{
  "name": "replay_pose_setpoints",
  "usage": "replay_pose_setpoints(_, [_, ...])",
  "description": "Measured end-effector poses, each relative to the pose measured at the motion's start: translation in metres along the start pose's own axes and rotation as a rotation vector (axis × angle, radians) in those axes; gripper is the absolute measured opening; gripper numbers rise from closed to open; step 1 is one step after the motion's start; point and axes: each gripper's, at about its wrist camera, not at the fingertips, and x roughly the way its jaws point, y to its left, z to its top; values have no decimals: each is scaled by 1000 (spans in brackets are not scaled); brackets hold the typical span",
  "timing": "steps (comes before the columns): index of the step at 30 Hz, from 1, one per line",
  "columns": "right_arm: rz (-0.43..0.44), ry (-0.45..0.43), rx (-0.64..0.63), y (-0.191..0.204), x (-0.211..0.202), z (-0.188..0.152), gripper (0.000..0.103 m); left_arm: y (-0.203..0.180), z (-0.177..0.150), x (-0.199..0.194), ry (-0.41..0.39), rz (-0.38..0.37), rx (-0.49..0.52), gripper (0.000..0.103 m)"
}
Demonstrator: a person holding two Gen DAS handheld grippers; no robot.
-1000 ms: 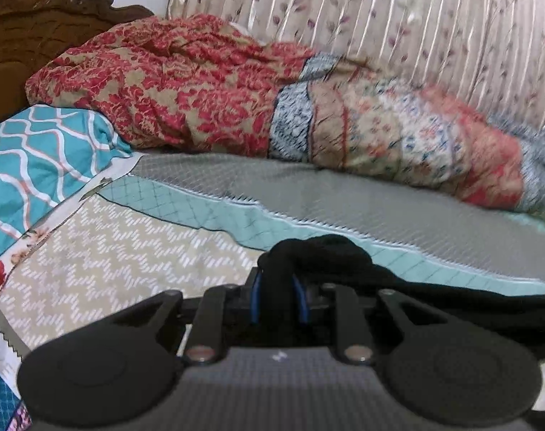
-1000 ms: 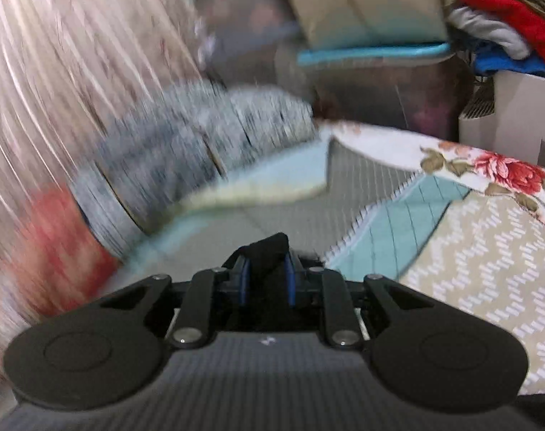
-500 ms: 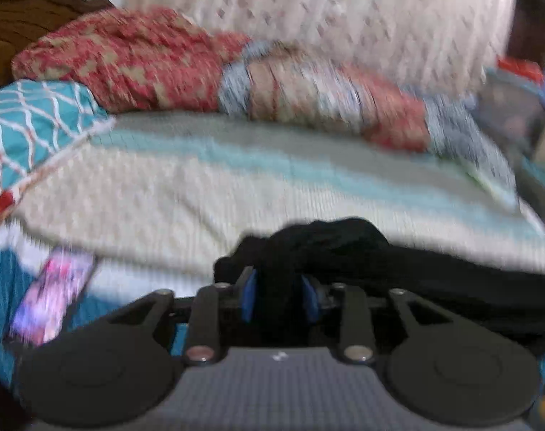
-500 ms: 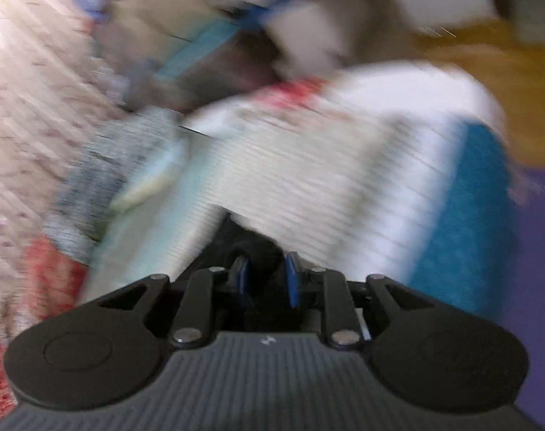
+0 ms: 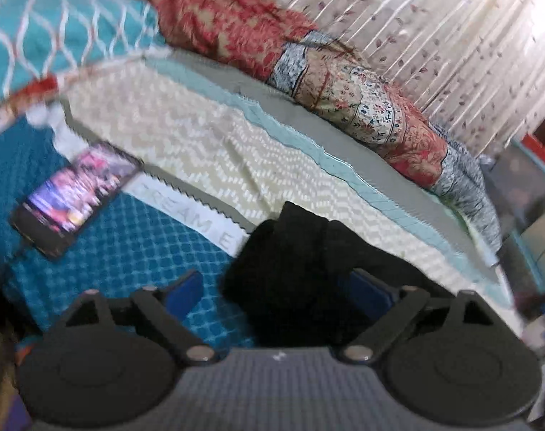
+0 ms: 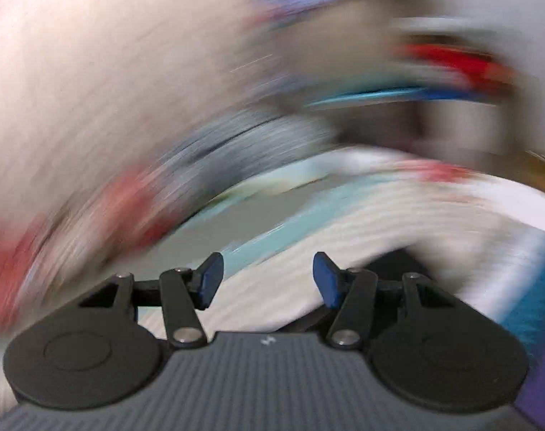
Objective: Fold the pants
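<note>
Nearest in the left wrist view, the left gripper point(image 5: 276, 287) is seen with its jaws spread wide, having just been opening; the black pants point(image 5: 301, 265) lie bunched between them at about 6 o'clock, unpressed, apparently set down after a fold. In the heavily blurred right wrist view, the right gripper point(image 6: 267, 280) is shown with jaws parted and empty, likewise just opened; dark cloth shows only at 5 o'clock. A phone point(image 5: 75, 197) rests at 9 o'clock on the bed point(image 5: 208, 143), near its blue edge, and should be avoided. Open bedspread is left toward 12 o'clock, bounded by rolled quilts point(image 5: 362, 100) and a curtain point(image 5: 452, 36).
</note>
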Motion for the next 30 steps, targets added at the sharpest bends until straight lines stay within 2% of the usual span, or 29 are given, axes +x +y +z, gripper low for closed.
replay_pose_setpoints(2, [177,105,-211,64,17,-25,57,1,6,14,35,-26,-42,93])
replay_pose_setpoints(5, [371,226,-434,140,45,-59,57,3,13,36,81,-53,-98,91])
replay_pose_setpoints(6, [434,274,-497,162,55,-70,57,3,15,43,92,-49,-106,80])
replay_pose_setpoints(7, [477,312,-550,178,65,-75,57,3,16,50,100,-49,-106,62])
replay_pose_setpoints(8, [503,340,-610,193,73,-83,57,1,16,55,110,-58,-100,55])
replay_pose_setpoints(9, [513,361,-670,209,79,-91,57,0,17,59,117,-66,-91,45])
replay_pose_setpoints(10, [523,394,-709,219,89,-97,57,-3,17,61,115,-72,-79,28])
replay_pose_setpoints(11, [525,439,-736,226,99,-103,54,-9,18,62,110,-71,-55,20])
replay_pose_setpoints(12, [509,495,-779,236,110,-112,47,-14,20,61,101,-74,-33,14])
replay_pose_setpoints(13, [486,513,-832,242,116,-117,11,-19,23,57,79,-83,-12,13])
replay_pose_setpoints(14, [479,502,-859,243,118,-117,3,-25,25,49,48,-94,9,13])
replay_pose_setpoints(18, [455,414,-796,237,109,-79,3,-38,33,16,-43,-147,62,12])
replay_pose_setpoints(22, [456,372,-654,209,83,-42,3,-25,24,-1,-36,-127,60,12])
replay_pose_setpoints(24, [474,396,-634,201,69,-48,3,-14,13,5,6,-92,43,13])
replay_pose_setpoints(26, [481,453,-650,198,69,-72,3,-3,-2,20,72,-21,31,15])
replay_pose_setpoints(28, [454,543,-725,202,75,-103,4,4,-18,38,144,54,41,28])
replay_pose_setpoints(29, [446,586,-759,201,81,-110,4,6,-23,41,154,84,47,32])
replay_pose_setpoints(30, [440,601,-783,204,84,-119,4,9,-25,37,146,87,43,42])
